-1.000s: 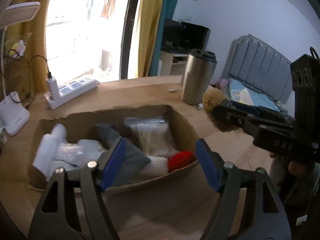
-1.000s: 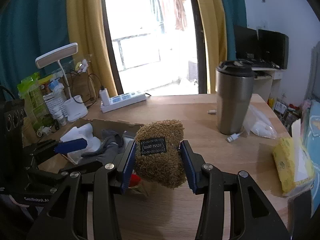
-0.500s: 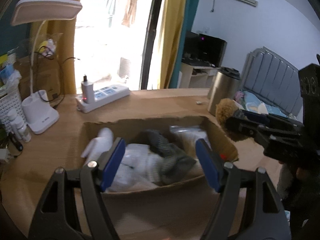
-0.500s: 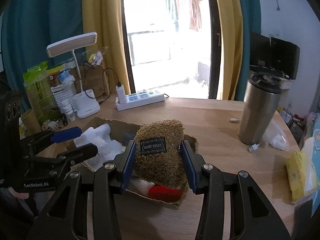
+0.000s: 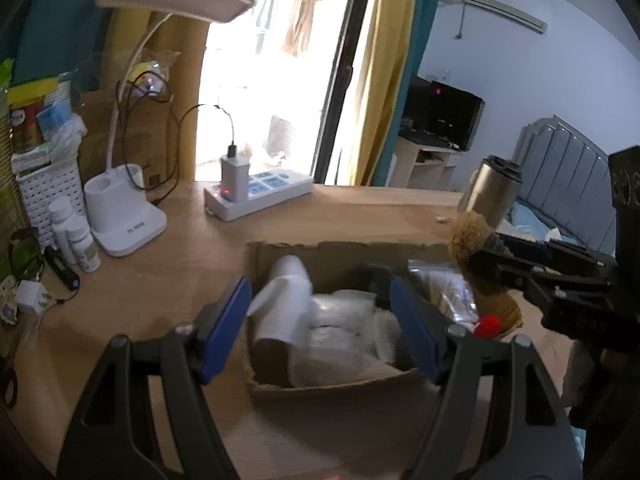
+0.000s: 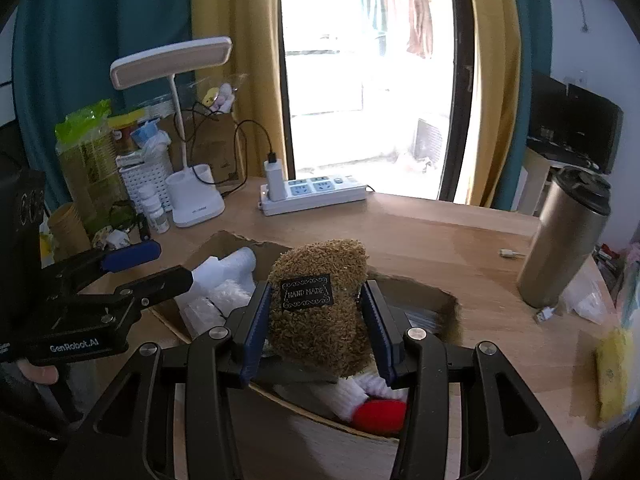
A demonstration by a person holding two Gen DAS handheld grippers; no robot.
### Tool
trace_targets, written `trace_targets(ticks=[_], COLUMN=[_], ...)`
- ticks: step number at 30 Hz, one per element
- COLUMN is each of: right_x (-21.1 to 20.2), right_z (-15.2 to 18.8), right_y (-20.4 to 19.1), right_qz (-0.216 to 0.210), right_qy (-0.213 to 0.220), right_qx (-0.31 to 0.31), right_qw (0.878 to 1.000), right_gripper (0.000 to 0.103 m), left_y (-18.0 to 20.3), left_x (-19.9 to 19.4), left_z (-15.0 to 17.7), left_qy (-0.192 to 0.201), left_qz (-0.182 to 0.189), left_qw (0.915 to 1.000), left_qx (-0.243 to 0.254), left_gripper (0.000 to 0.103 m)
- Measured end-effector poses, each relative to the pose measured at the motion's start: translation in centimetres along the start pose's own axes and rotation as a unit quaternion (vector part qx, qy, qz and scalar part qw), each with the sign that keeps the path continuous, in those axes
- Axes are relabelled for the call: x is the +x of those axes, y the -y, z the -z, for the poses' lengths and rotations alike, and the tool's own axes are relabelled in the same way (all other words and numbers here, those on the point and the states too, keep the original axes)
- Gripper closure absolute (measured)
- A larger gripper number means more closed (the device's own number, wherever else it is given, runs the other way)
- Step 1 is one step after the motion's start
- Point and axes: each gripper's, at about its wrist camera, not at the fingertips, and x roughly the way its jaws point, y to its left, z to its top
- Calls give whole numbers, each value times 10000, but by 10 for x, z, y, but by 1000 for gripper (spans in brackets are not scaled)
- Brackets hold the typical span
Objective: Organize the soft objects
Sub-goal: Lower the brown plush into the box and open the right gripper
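Now, fuzzy brown plush toy (image 6: 320, 304), black "HAND MADE" label, clamped over cardboard box (image 6: 224, 245).

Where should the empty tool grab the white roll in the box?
Probably around its upper end, coming from above with the open left tool. The white roll leans in the left part of the cardboard box, its top poking above the packets, and its round sides suit the pads.

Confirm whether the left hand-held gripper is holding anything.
No: the left hand-held gripper stands open and empty above the cardboard box.
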Motion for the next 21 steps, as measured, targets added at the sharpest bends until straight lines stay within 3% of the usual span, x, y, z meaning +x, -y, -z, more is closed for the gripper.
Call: trace_targets(ticks=[21], right_x=[58], right_z=[14], right_y=[-30], right_qz=[-277], right_qy=[-856], right_qx=[-108], right_qw=[9959], right_gripper=[55], left_y=[-39], left_x=[9], left_z=[7], left_qy=[-104], left_qz=[-188], left_qw=[9993], left_qx=[-291], left_gripper=[29])
